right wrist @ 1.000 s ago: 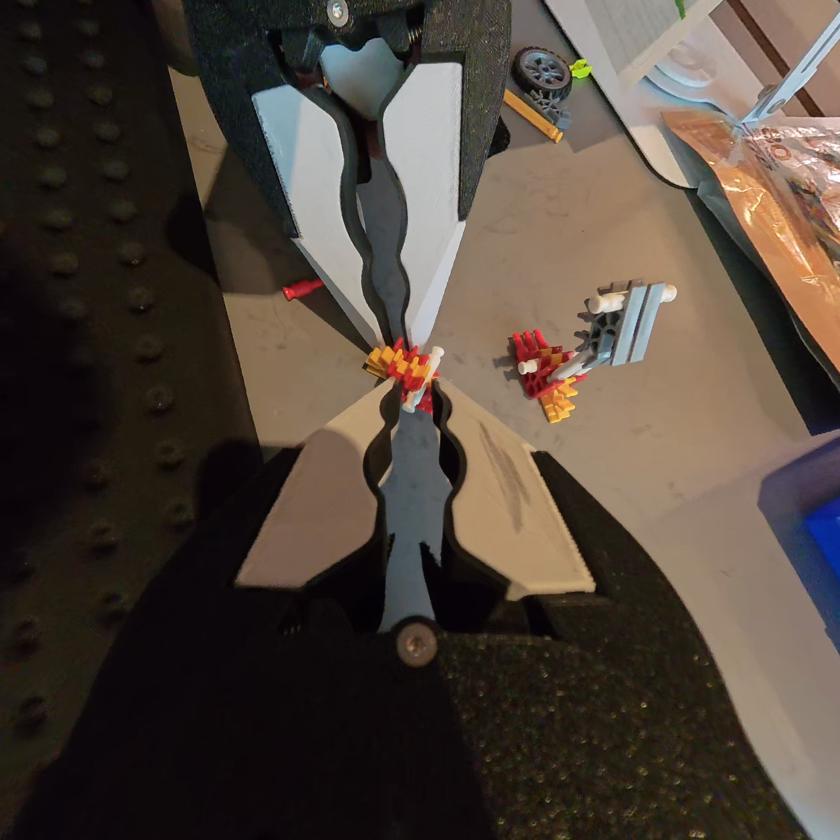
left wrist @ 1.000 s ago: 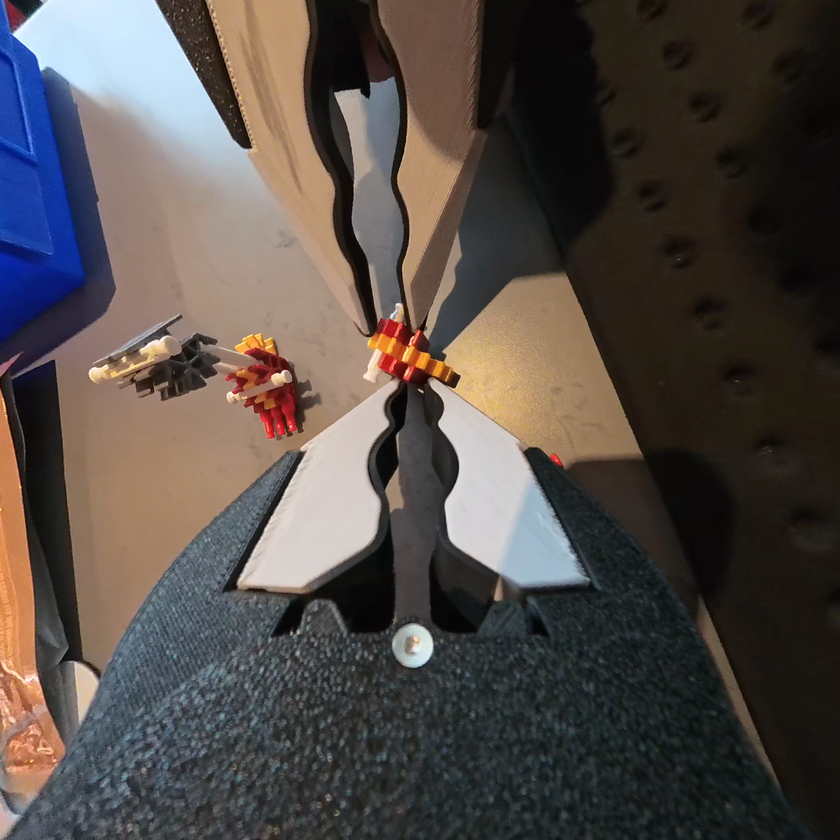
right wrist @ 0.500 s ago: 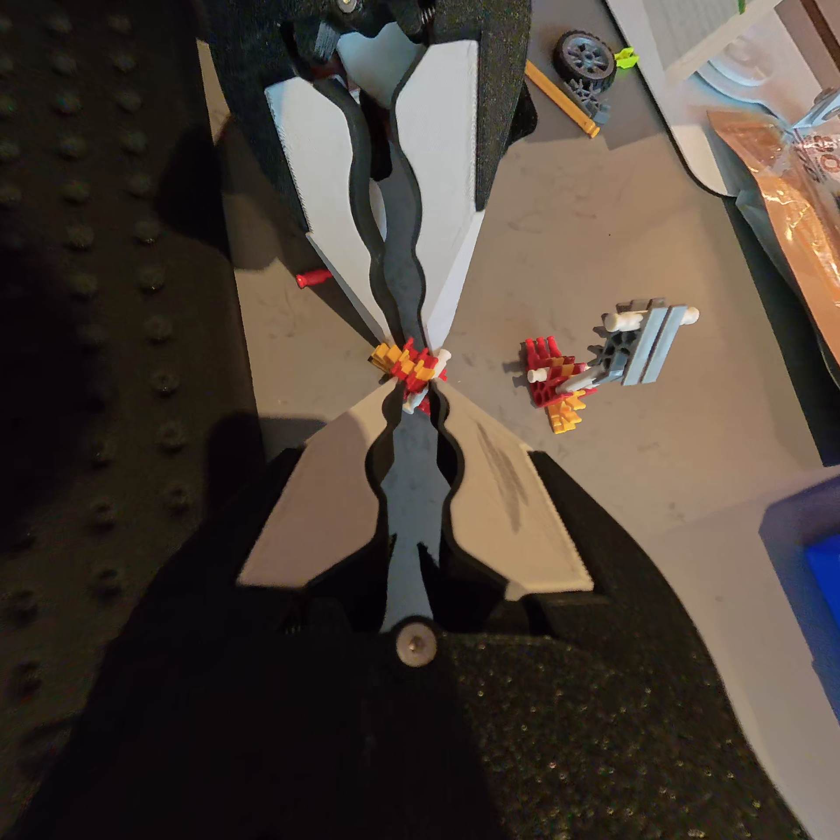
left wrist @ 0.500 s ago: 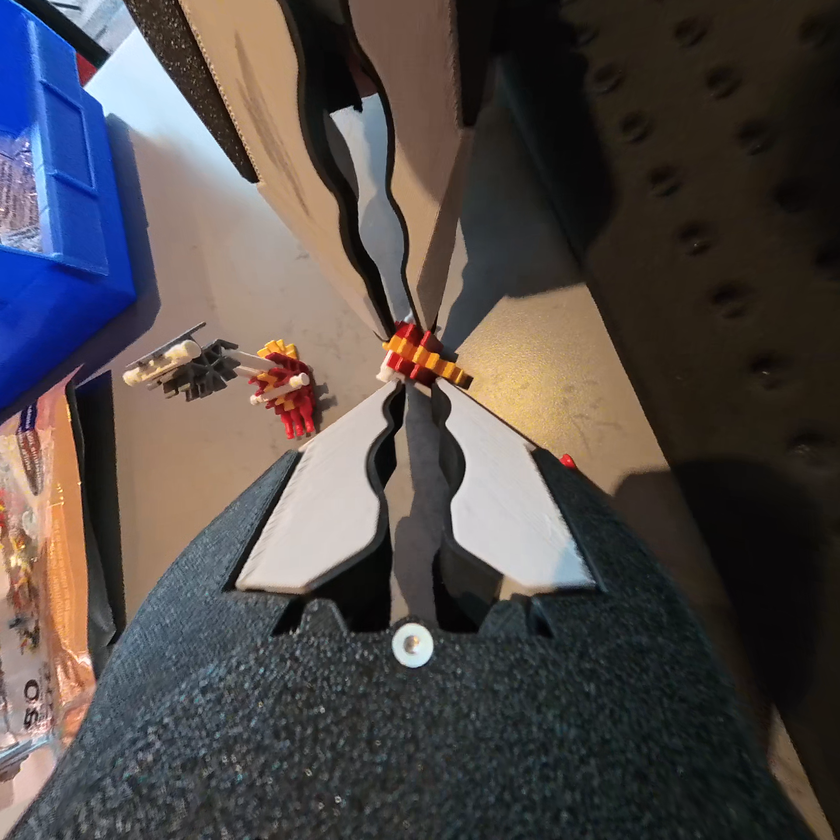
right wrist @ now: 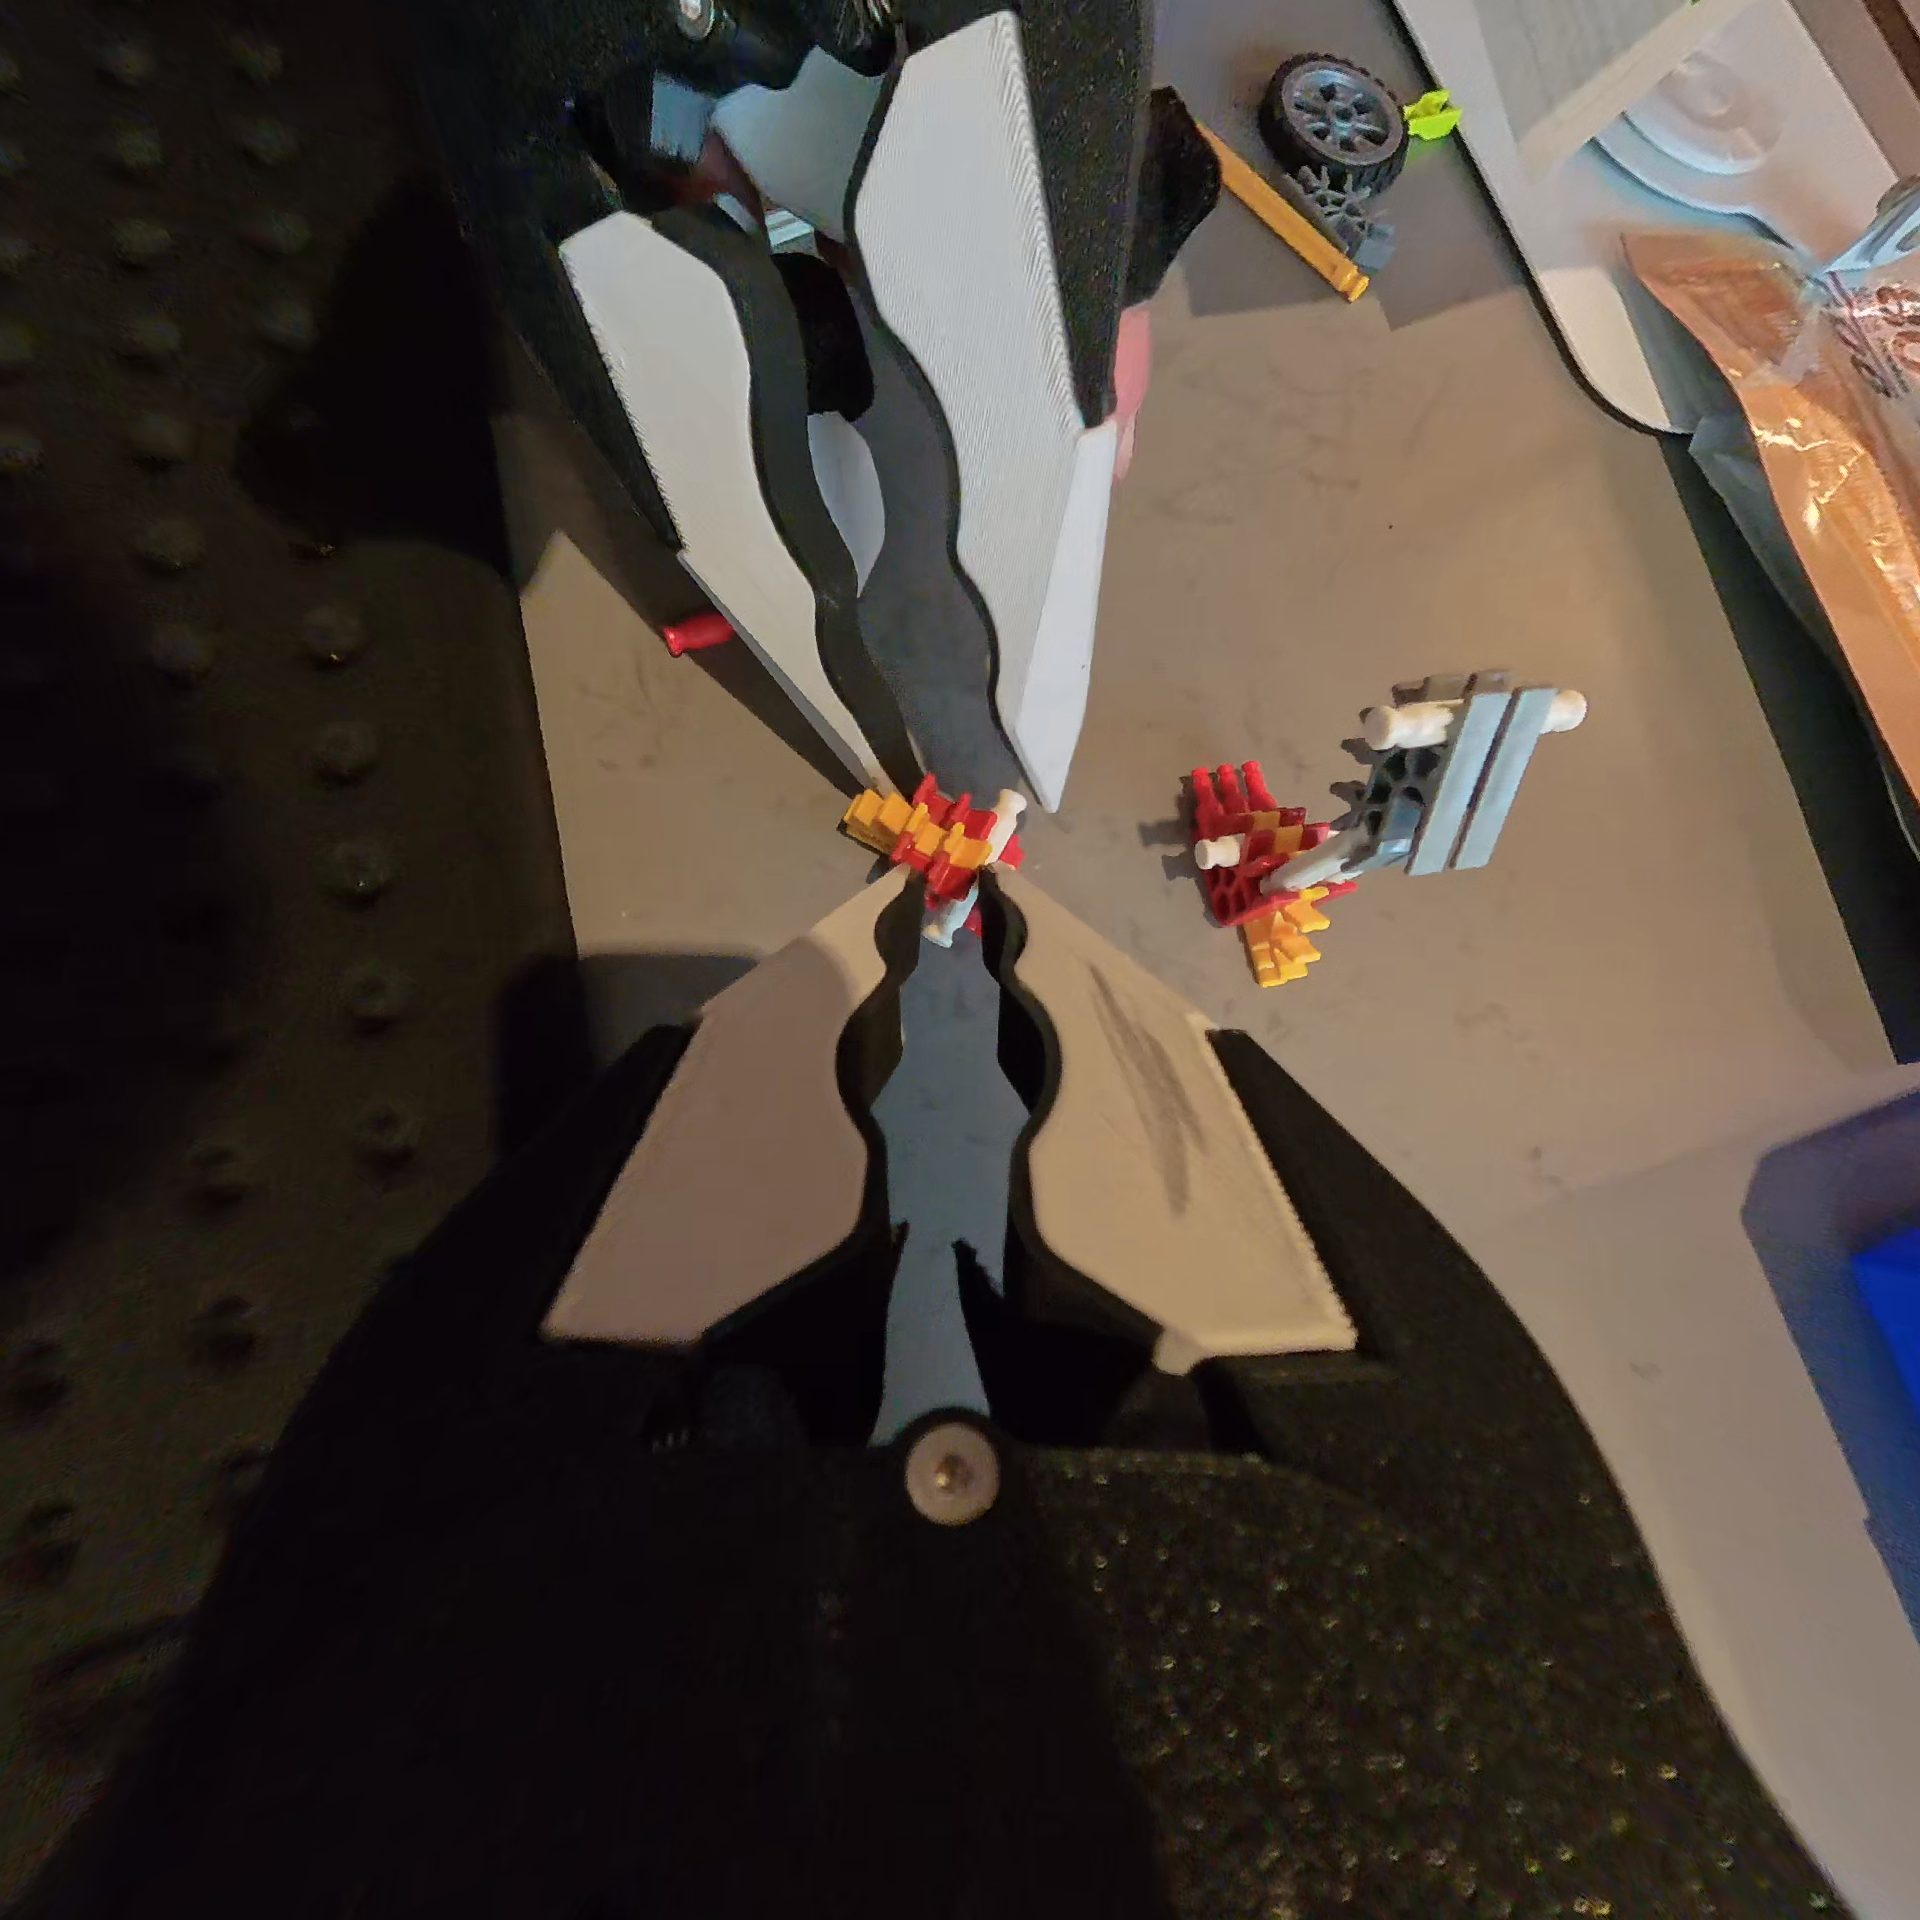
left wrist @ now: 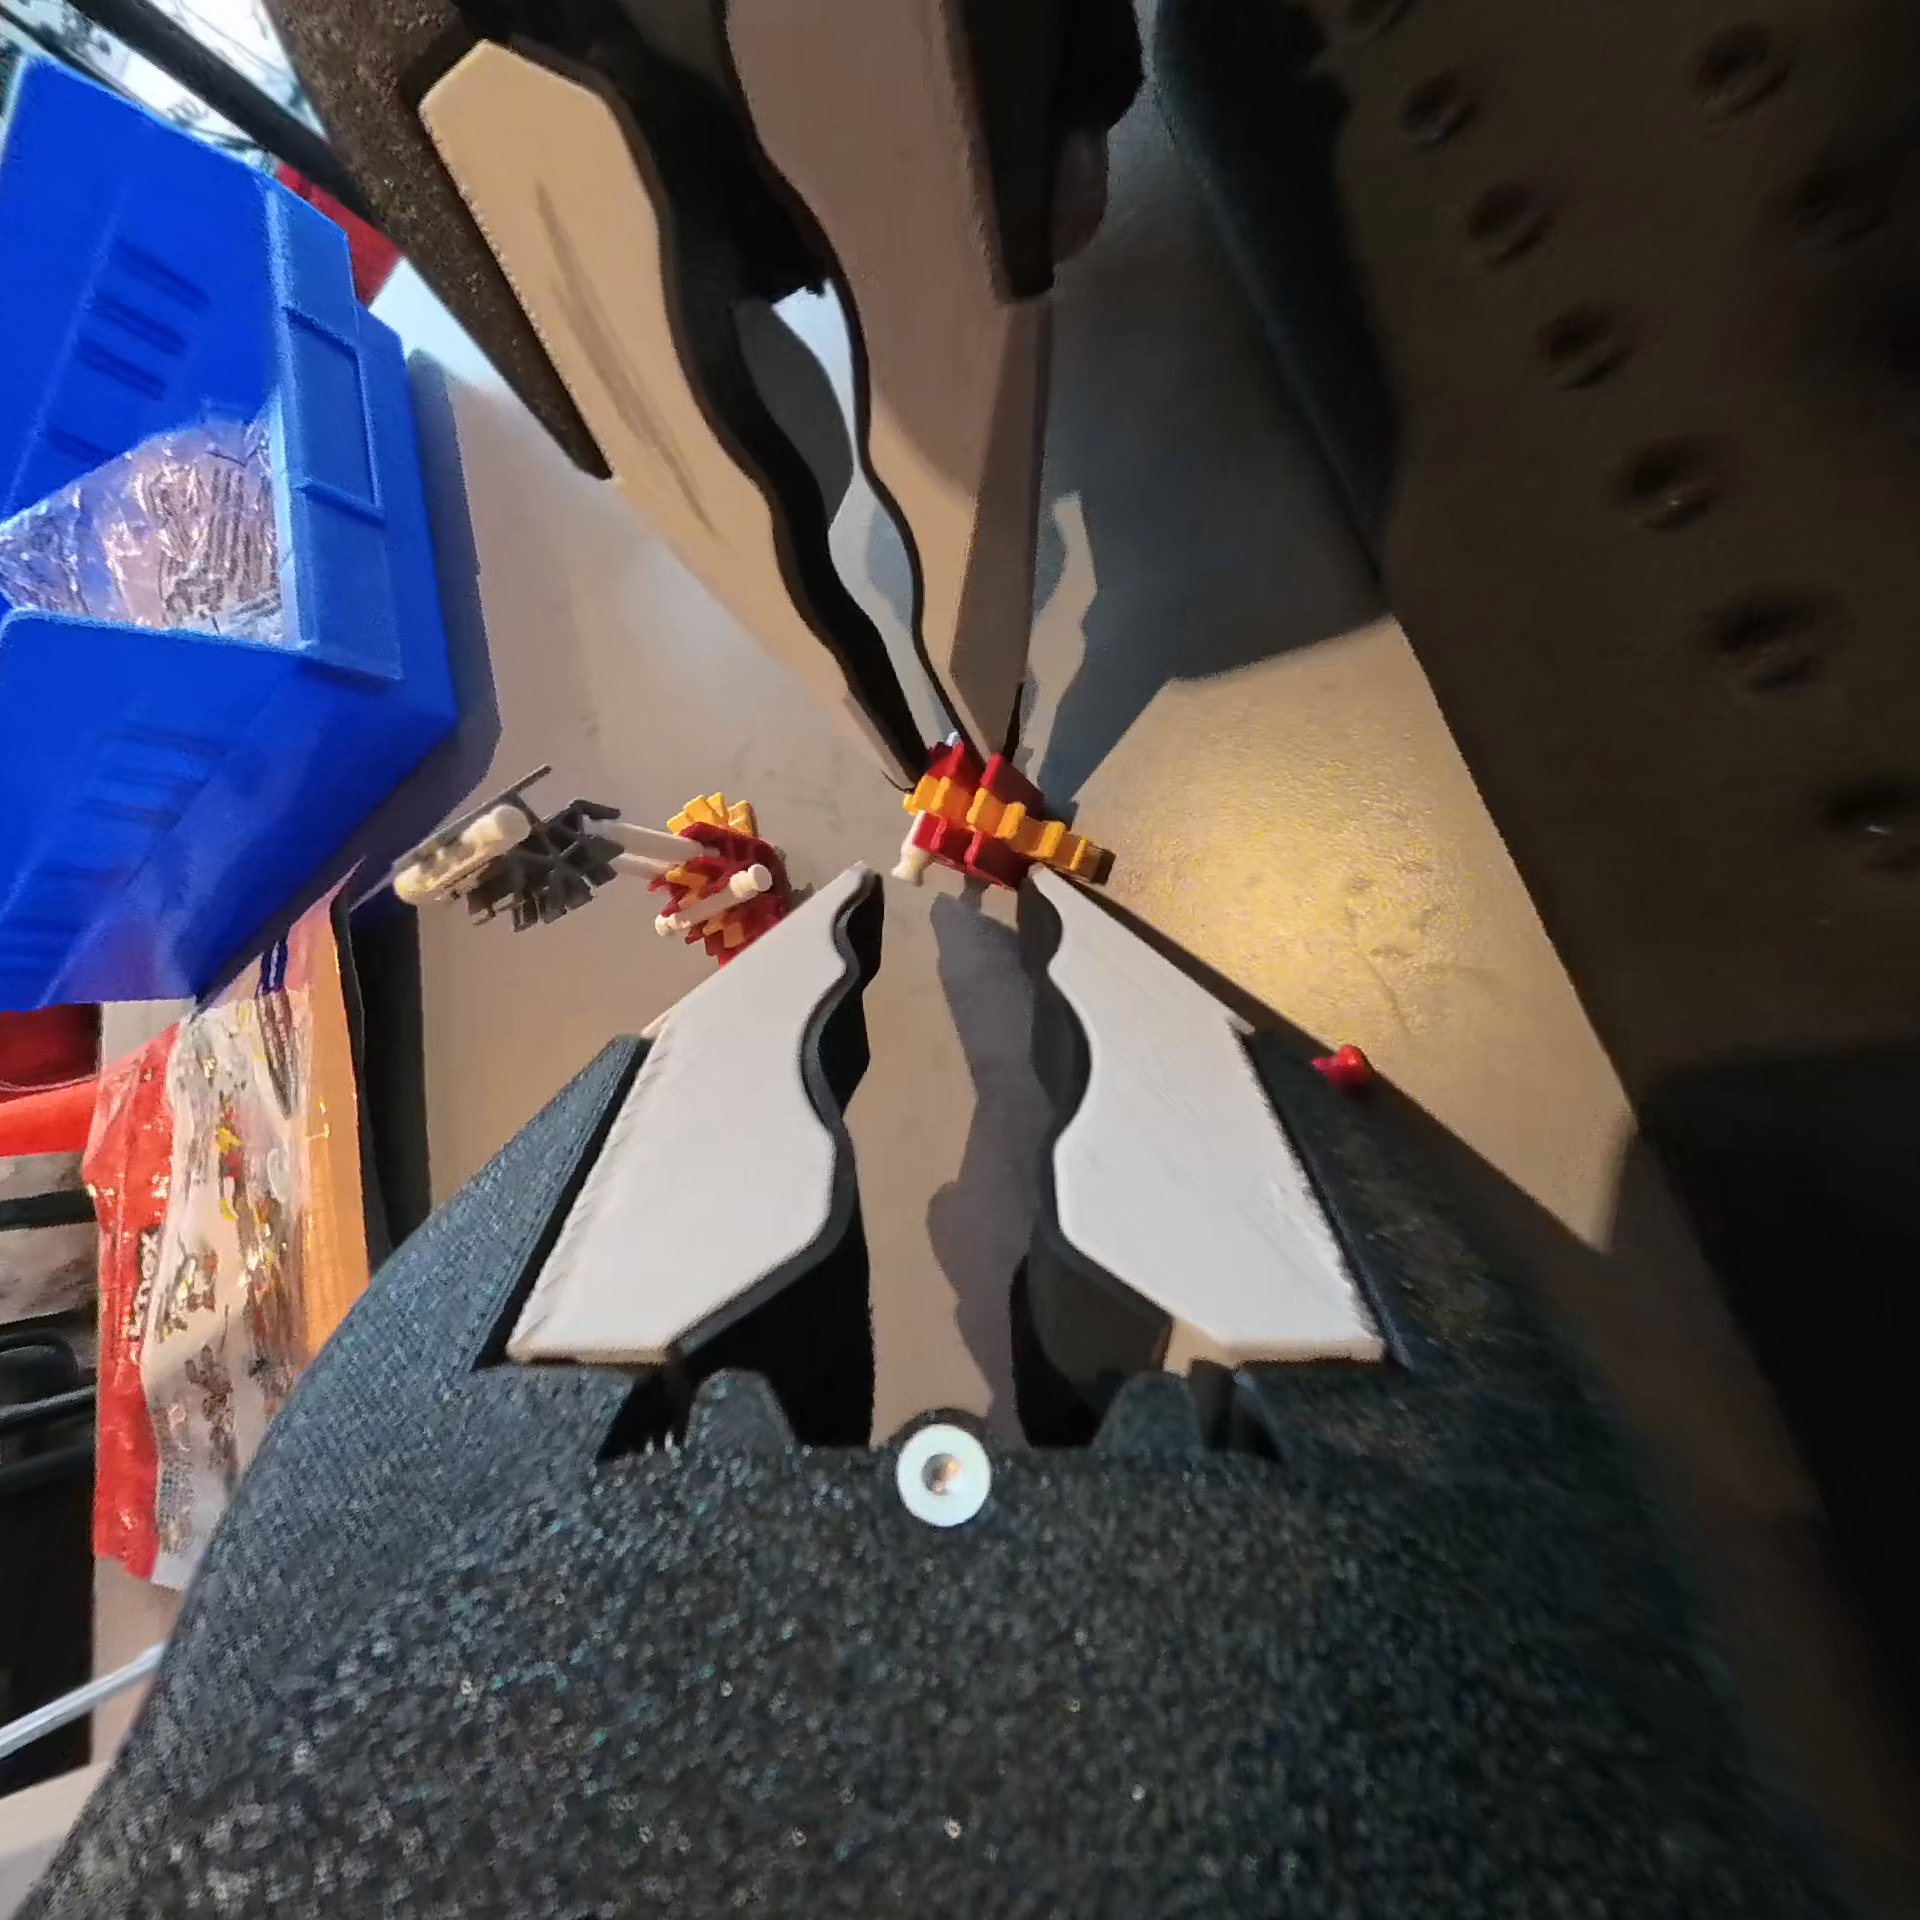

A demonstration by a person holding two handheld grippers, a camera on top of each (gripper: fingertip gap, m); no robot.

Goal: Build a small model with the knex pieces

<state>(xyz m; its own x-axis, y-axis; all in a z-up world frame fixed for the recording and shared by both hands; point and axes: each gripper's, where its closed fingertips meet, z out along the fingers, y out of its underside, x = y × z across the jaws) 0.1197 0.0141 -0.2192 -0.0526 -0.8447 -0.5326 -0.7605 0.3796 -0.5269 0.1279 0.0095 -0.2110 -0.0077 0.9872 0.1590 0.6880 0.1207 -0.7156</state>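
**Left wrist view.** Your left claw [left wrist: 951, 894] sits in the near middle of the frame, its two pale fingers apart with a clear gap between the tips. Just beyond those tips is a small red and yellow cluster [left wrist: 987, 821] of toy building pieces with a white rod end poking out. It is held a little above the grey table [left wrist: 1299, 883]. The left fingertips flank its near side, and I cannot tell whether either one touches it. Your right claw [left wrist: 961, 727] comes in from the far side, its tips drawn together onto the cluster's far edge.

To the left on the table lies a second assembly [left wrist: 623, 862] of grey, white, red and yellow pieces, well apart from both claws. Farther left stands a blue bin [left wrist: 187, 520] with a clear plastic bag in it, and near left lies a printed packet [left wrist: 218, 1247]. A small red piece [left wrist: 1340, 1065] lies beside the right finger. A dark studded mat [left wrist: 1662, 416] fills the right side.

**Right wrist view.** Your right claw [right wrist: 945, 899] is clamped on the cluster [right wrist: 930, 831], gripping its near end at the white rod. Your left claw [right wrist: 961, 790] reaches in from the far side, fingers spread. The second assembly [right wrist: 1351, 821] lies to the right. The small red piece [right wrist: 701, 632] lies far left by the mat [right wrist: 208, 727]. A toy wheel [right wrist: 1335, 120] and a yellow rod [right wrist: 1283, 213] lie at the far right.
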